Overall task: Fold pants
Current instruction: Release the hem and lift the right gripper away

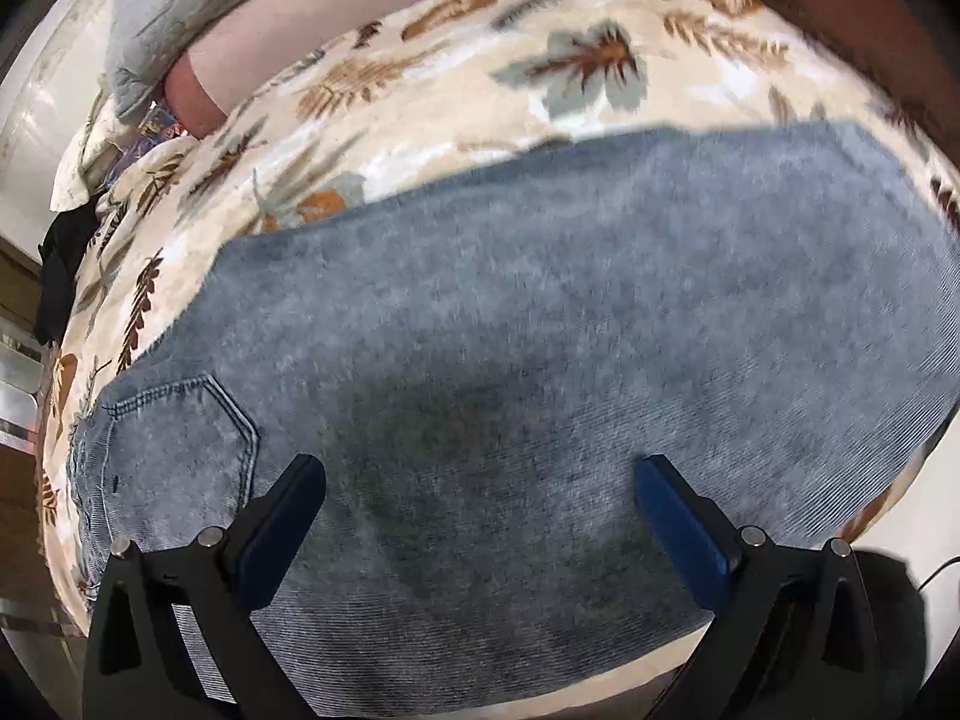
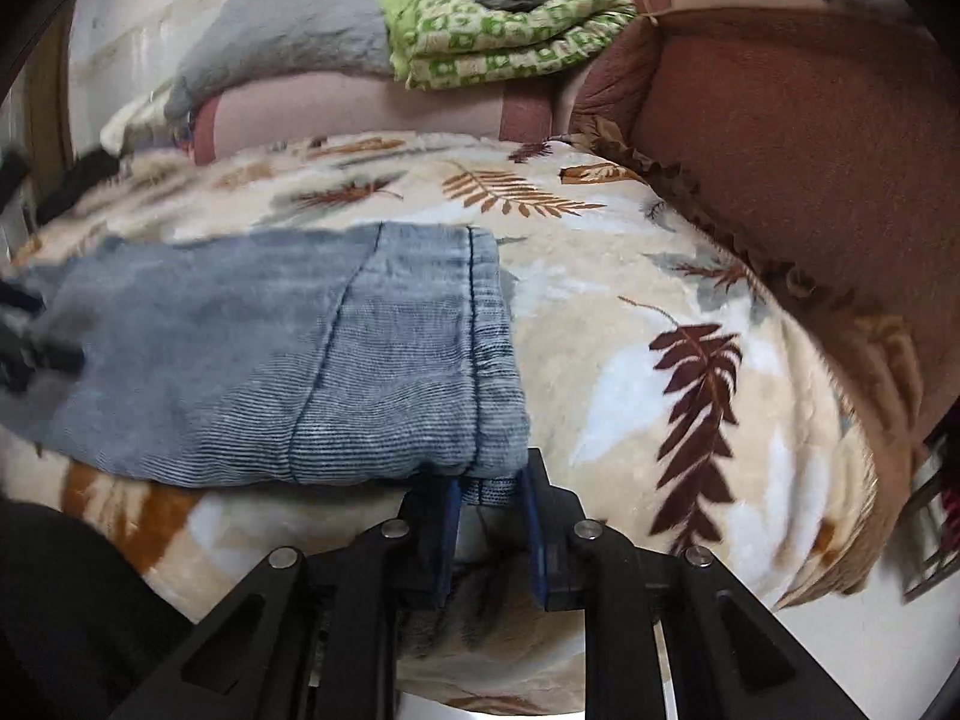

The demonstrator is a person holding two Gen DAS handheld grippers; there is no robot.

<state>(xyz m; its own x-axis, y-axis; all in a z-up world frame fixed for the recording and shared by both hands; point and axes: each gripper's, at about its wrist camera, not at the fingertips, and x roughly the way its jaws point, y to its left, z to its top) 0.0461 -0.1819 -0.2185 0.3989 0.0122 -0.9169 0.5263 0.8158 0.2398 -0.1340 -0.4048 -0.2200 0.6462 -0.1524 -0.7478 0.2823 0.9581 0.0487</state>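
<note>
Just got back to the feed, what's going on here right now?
A person is folding blue pants laid on a leaf-print blanket. The right hand-held gripper has pinched the hem corner at the near edge of the pants. The left hand-held gripper hangs wide open over the pants near the back pocket, gripping nothing.

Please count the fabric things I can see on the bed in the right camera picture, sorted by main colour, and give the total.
Blue: 1, the pants
Cream with leaves: 1, the blanket
Grey: 1, the fluffy cloth
Green: 1, the folded cloth
Pink: 1, the pillow
Brown: 1, the cushion
Total: 6
</note>
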